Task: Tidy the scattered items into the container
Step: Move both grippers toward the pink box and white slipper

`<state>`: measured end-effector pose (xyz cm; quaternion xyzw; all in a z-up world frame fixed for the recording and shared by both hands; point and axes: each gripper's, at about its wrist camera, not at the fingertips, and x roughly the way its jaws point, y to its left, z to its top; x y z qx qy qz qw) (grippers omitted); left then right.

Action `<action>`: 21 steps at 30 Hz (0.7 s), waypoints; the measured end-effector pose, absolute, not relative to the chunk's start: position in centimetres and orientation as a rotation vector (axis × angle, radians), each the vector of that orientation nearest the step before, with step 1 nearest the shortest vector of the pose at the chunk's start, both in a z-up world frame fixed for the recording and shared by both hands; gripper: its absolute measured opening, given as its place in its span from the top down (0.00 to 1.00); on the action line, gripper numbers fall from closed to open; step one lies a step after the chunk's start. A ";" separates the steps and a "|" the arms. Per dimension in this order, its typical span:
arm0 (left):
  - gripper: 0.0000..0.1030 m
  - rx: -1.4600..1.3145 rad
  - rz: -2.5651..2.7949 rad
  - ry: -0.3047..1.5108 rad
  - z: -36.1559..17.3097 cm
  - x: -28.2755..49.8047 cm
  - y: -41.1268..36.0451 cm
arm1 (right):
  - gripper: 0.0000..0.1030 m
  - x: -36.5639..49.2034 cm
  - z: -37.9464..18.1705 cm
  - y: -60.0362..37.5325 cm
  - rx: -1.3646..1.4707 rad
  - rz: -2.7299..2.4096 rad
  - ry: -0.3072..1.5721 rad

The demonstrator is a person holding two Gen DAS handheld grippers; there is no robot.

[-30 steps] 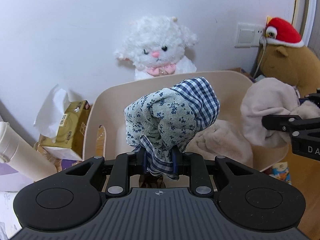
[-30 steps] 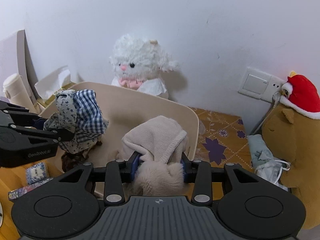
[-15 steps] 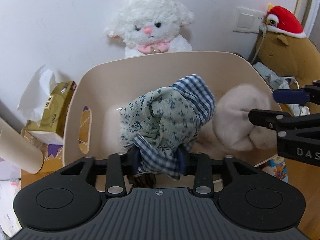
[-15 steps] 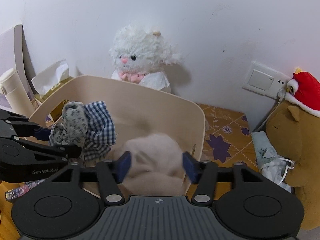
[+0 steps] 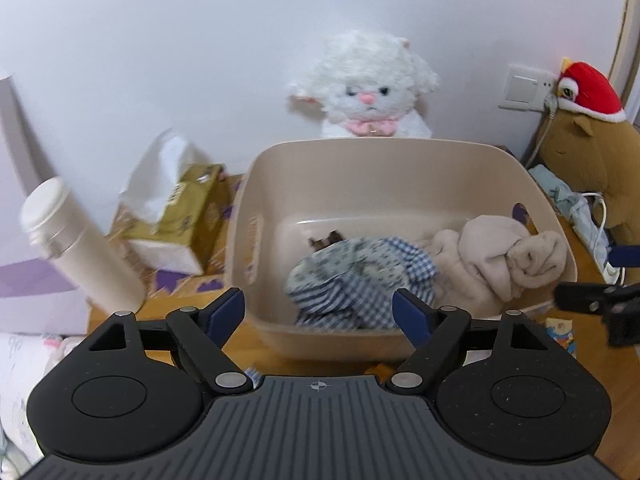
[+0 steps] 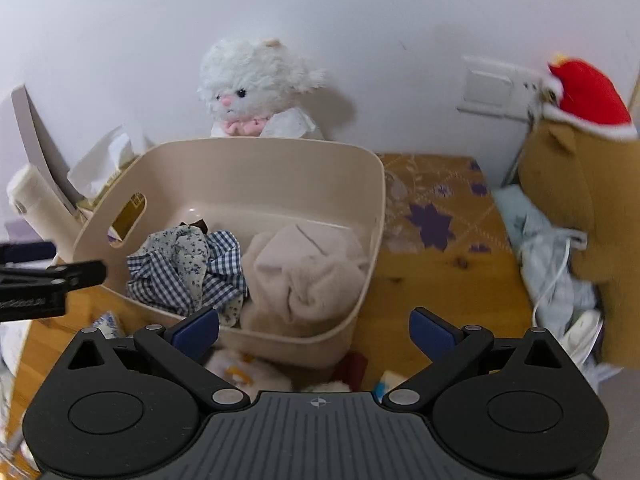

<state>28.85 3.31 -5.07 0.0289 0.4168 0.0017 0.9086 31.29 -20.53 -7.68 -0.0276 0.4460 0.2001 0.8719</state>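
Two cloth bundles lie in the beige container [image 5: 400,168] on the wooden surface [image 6: 432,280] by a white wall: checked cloth [image 5: 360,276], beige cloth [image 5: 500,256]. Left claw [image 5: 319,312] and right claw [image 6: 314,328] are opening, nothing between them. Only the left view shows the white bottle [image 5: 76,248] whole; only the right shows the patterned mat [image 6: 432,208].

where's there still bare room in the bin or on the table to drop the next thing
Inside the beige bin, the floor along the back wall is bare, behind the blue checked cloth and beige fleece bundle crowding the front. Right of the bin, wooden tabletop lies bare up to the pale cloth pile. The bin's left is crowded: tissue box, white bottle.
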 end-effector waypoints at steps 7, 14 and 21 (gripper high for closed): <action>0.19 0.036 0.056 0.887 -5.4 24.7 6.6 | 0.00 28.5 -8.7 -22.0 -0.074 0.450 0.910; 0.19 -0.027 0.120 0.993 -7.8 21.0 9.7 | 0.00 25.9 -10.4 -21.9 -0.156 0.489 0.936; 0.19 0.016 0.138 1.073 -10.6 18.7 10.2 | 0.03 24.4 -12.0 -21.4 -0.284 0.511 0.933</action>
